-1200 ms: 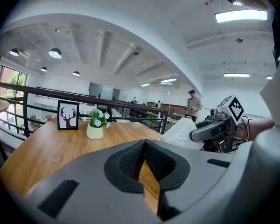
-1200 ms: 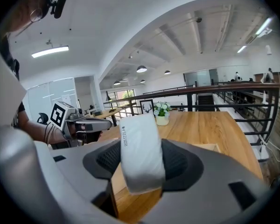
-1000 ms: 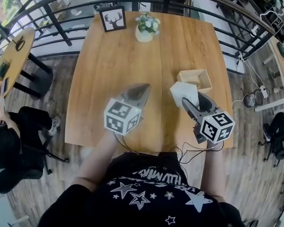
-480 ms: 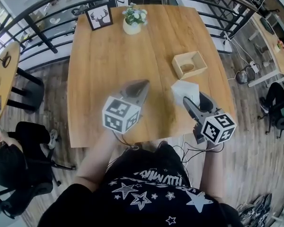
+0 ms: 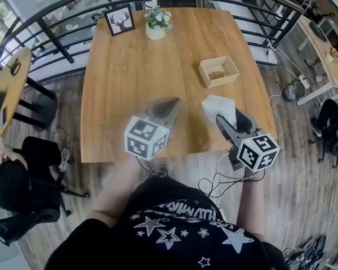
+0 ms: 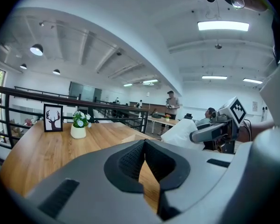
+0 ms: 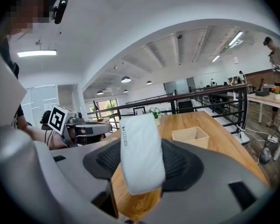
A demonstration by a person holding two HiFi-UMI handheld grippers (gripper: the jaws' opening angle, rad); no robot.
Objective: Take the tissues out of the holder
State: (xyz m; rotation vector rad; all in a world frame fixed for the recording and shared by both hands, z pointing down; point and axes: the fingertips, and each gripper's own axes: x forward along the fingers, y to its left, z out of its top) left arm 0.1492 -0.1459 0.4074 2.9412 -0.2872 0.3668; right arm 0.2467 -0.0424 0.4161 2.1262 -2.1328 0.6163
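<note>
In the head view, the right gripper [image 5: 227, 117] holds the white tissue pack [image 5: 217, 103] above the lower right part of the worktop [image 5: 129, 66]. The wooden holder [image 5: 218, 72] sits apart from it, further up the frame, and looks empty, so the removal itself seems done. The next move is probably to set the pack down on bare wood. The left gripper [image 5: 168, 104] hovers at centre, and a framed deer picture [image 5: 119, 21] and a flower pot [image 5: 156, 25] stand well clear at the top. The left gripper view shows its jaws closed together on nothing, with the pack at mid right. In the right gripper view the jaws are clamped on the pack's sides at centre, and the holder [image 7: 190, 136] lies beyond it to the right. Nothing blocks the way down.
</note>
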